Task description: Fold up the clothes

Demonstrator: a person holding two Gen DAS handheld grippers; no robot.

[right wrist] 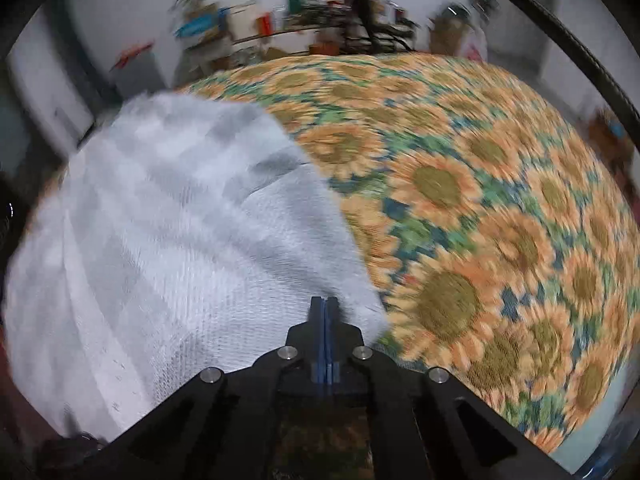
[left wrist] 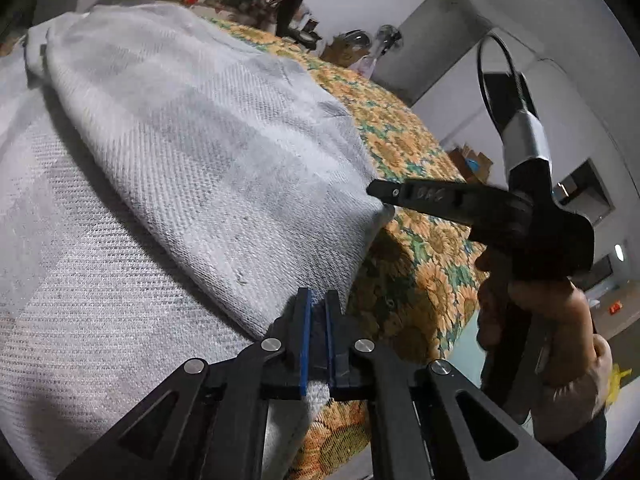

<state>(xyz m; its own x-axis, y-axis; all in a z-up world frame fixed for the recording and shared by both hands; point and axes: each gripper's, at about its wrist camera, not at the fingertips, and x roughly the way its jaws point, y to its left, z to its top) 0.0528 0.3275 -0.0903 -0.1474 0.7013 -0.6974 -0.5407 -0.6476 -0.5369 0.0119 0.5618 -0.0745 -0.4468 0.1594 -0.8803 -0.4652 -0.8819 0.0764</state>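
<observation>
The white knitted garment (left wrist: 192, 168) lay on the sunflower-patterned bedspread (left wrist: 408, 152). The left gripper (left wrist: 316, 300) pointed steeply down, its jaws clamped on the garment's near edge. The right gripper (right wrist: 325, 304), held in a hand (left wrist: 560, 320), angled down, jaws pinched shut on the garment's corner.
</observation>
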